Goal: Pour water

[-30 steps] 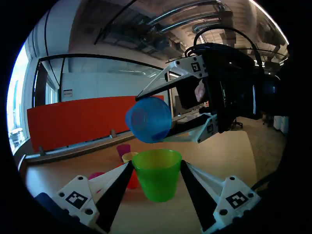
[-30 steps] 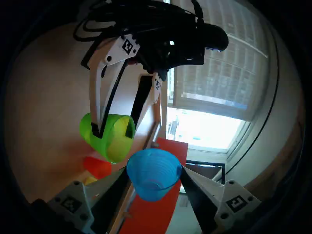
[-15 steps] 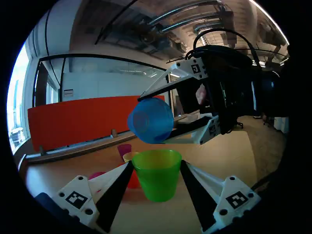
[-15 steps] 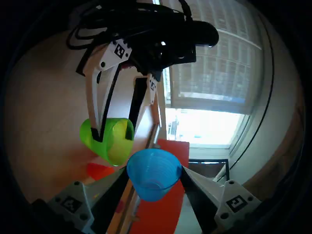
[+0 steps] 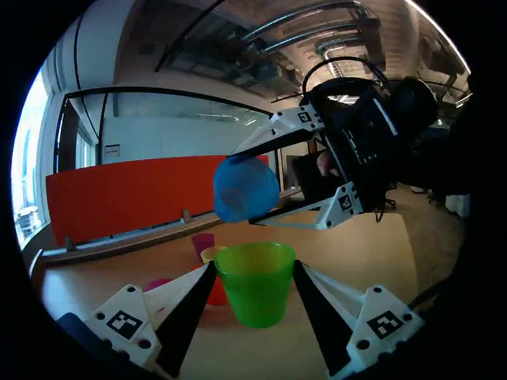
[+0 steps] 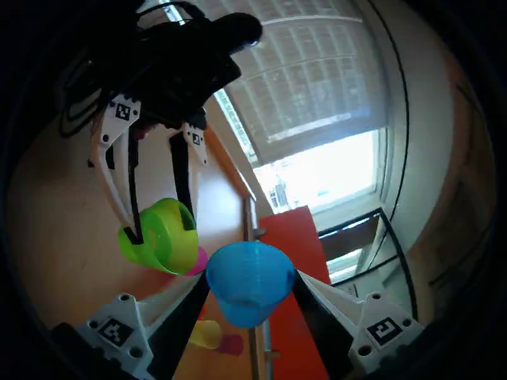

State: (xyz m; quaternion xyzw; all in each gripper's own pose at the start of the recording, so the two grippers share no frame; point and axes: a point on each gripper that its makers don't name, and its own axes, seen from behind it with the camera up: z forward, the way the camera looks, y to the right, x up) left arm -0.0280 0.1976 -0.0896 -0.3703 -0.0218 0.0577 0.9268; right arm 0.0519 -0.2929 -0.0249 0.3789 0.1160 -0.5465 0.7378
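Left gripper view: left tongs (image 5: 254, 267) pinch the green cup (image 5: 255, 294) by its sides, right tongs (image 5: 243, 188) the tilted blue cup (image 5: 247, 183) above them; likely light, squashable plastic.

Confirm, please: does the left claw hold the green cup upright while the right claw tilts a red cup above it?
The cup tilted in the right claw is blue, not red, as the left gripper view shows; the rest is right.

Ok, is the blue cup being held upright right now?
No, in the left gripper view the blue cup is tipped well over on its side, above the upright green cup.
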